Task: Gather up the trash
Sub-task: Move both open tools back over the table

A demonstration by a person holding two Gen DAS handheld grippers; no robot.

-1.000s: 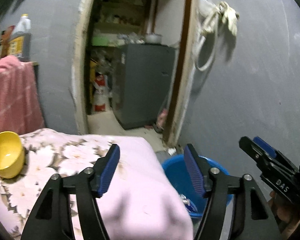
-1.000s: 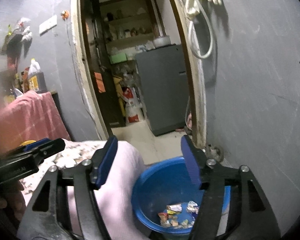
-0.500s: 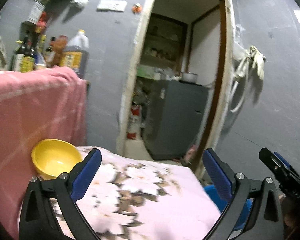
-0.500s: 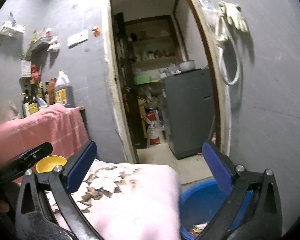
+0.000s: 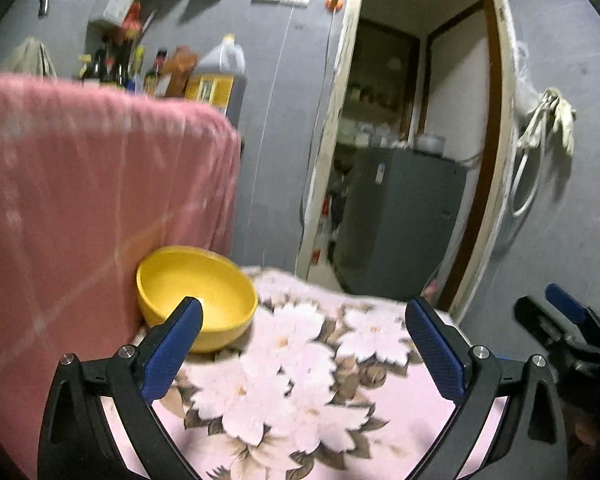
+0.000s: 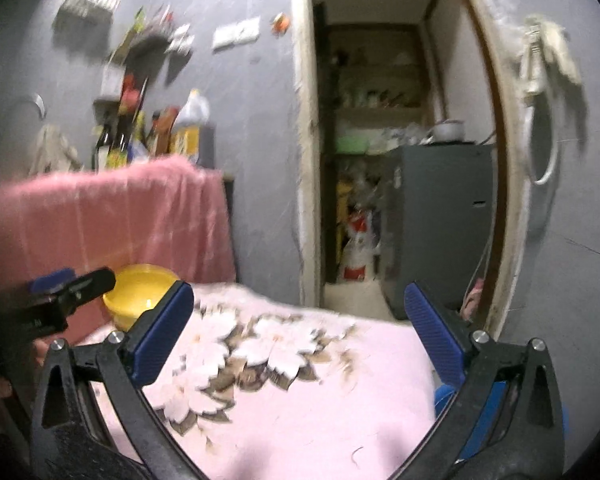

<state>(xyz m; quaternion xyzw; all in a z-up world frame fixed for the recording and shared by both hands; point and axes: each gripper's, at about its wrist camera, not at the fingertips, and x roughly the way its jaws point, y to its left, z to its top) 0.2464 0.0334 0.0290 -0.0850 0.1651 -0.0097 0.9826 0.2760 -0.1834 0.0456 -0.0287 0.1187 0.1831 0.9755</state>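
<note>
Your left gripper [image 5: 302, 338] hangs over the pink floral cloth [image 5: 300, 380] with its 2 blue-padded fingers [image 5: 172, 354] spread wide and nothing between them; its jaws have just been opening. Your right gripper [image 6: 298, 330] is the same, fingers [image 6: 160, 336] spread apart over the cloth and empty, its jaws also just opened. The yellow bowl [image 5: 196, 296] sits at the cloth's far left corner, touching the pink towel [image 5: 92, 200] draped behind it; the left gripper's left pad overlaps the bowl's rim in view, though you cannot tell whether they touch. The blue basin [image 6: 444, 394] shows only as a sliver behind your right gripper's right finger, below the cloth's right edge; its trash is hidden from both cameras. Beyond stands an open doorway with a grey cabinet [image 5: 400, 216] inside.
</note>
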